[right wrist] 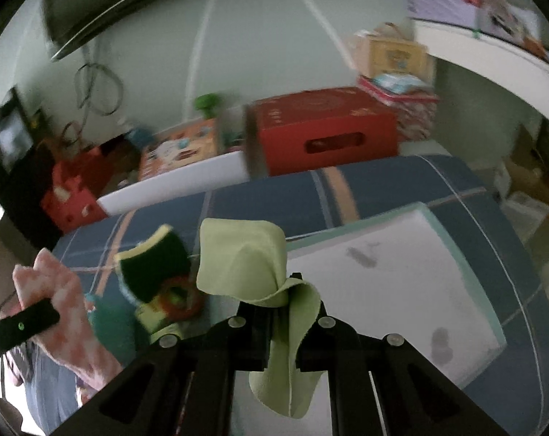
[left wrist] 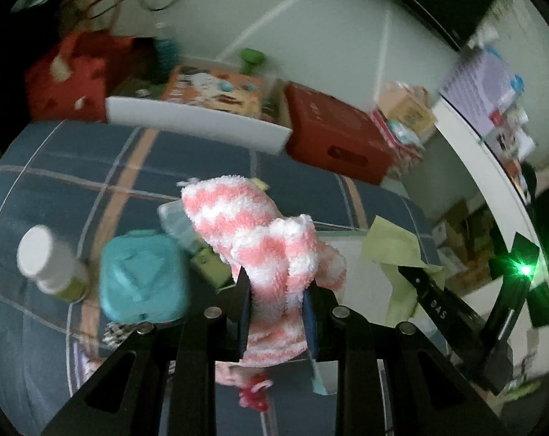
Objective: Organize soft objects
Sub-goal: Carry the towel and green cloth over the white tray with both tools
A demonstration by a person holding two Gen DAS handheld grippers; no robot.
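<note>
My left gripper (left wrist: 276, 283) is shut on a fluffy pink-and-white striped sock (left wrist: 270, 239), which hangs folded over its jaws above the blue plaid bed cover (left wrist: 74, 167). My right gripper (right wrist: 281, 301) is shut on a pale green cloth (right wrist: 252, 265) that droops down between its fingers. The same green cloth (left wrist: 390, 243) and the right gripper's black body appear at the right of the left wrist view. At the left edge of the right wrist view, the striped sock (right wrist: 67, 319) shows in the other gripper. A white tray with a mint rim (right wrist: 401, 283) lies on the bed under the right gripper.
On the bed lie a teal square container (left wrist: 143, 279), a white-capped bottle (left wrist: 49, 265), a dark green sponge (right wrist: 154, 269) and small toys. Behind the bed stand a red cardboard box (left wrist: 339, 138), a white bin (left wrist: 198, 120) with an orange picture book, and a red bag (left wrist: 67, 80).
</note>
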